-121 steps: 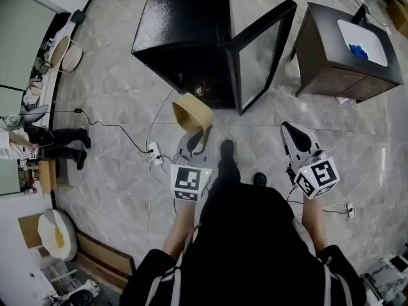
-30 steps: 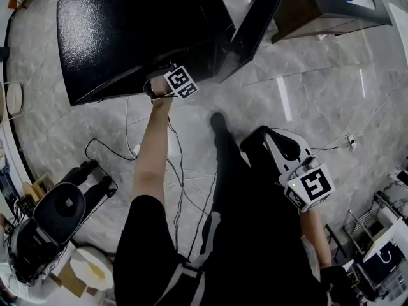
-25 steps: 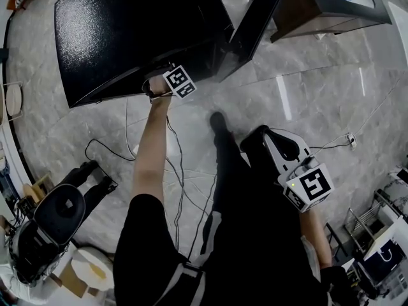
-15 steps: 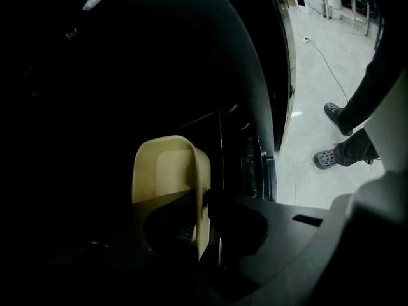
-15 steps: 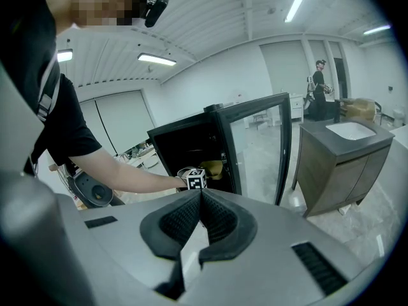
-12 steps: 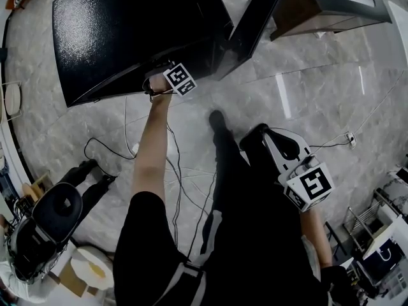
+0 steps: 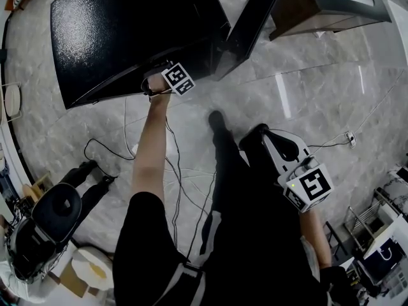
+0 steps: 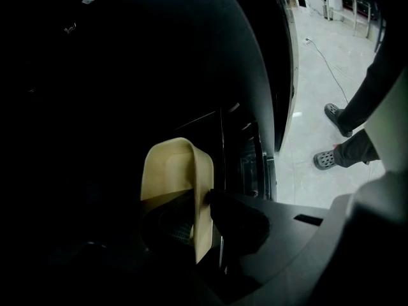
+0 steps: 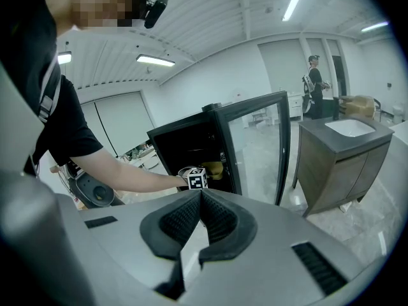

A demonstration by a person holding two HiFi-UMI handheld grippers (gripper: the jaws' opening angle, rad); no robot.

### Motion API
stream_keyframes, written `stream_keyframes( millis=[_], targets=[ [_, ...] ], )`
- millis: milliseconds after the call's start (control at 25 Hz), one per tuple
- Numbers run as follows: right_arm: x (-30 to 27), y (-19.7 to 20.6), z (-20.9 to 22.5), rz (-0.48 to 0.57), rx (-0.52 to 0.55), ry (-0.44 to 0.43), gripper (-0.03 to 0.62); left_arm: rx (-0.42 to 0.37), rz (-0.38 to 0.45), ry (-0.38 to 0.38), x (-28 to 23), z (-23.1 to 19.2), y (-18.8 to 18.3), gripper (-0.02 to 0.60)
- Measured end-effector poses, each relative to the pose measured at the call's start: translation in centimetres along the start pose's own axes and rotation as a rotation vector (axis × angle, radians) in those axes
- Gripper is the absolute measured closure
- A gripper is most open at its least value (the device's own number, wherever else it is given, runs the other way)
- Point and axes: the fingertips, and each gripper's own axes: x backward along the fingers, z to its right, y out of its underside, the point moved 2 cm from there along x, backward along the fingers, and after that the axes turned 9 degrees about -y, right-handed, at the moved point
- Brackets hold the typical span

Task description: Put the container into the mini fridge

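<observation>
The black mini fridge (image 7: 127,30) stands with its glass door (image 7: 252,18) swung open. My left arm reaches into it; only the left gripper's marker cube (image 7: 178,79) shows in the head view, the jaws hidden under the fridge top. In the left gripper view the beige container (image 8: 172,171) sits in the dark interior, its wall between the jaws of my left gripper (image 8: 204,199). The jaws are opening, with the right pad's tip still on the wall. My right gripper (image 7: 258,136) hangs back by my leg, shut and empty. The right gripper view shows the container (image 9: 213,167) inside the fridge (image 9: 185,142).
A dark cabinet (image 7: 325,5) with a white sink top stands right of the door. Cables (image 7: 172,164) trail over the marble floor beside my feet, and a power strip (image 7: 349,139) lies at the right. A black chair (image 7: 57,209) is at lower left. A person (image 9: 313,85) stands far behind.
Some seconds ago the container was held out in front of the fridge; now it is inside. Over the last second the left gripper has hardly shifted, and the right has stayed put.
</observation>
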Motion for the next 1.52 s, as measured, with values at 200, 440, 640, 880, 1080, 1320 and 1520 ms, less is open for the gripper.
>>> stream_keyframes(
  millis=[200,440,640,880,1080,1320,1520],
  targets=[
    [0.1,-0.1,-0.1,0.008,-0.002,0.002,0.576,0.009,0.004,0.004,0.3,-0.4,0.0,0.481],
    [0.4,-0.1,-0.4,0.014,0.005,-0.008,0.576,0.031,0.005,0.005,0.9,-0.3,-0.1,0.431],
    [0.6,-0.6,-0.7,0.028,0.016,-0.008,0.576,0.040,0.014,-0.017,2.1,-1.4,0.1,0.431],
    [0.8,-1.3,-1.0,0.059,0.033,-0.021,0.576,0.095,0.037,-0.035,5.0,-1.8,-0.2,0.431],
    [1.7,-2.0,-1.7,0.101,0.058,-0.036,0.576,0.111,0.049,-0.064,8.3,-2.6,-0.4,0.431],
    [3.5,-2.8,-2.7,0.145,0.100,-0.052,0.576,0.147,0.068,-0.081,12.4,-2.6,-1.0,0.434],
    [5.3,-3.3,-2.0,0.171,0.132,-0.071,0.576,0.217,0.085,-0.100,15.5,-2.9,-2.8,0.463]
  ],
)
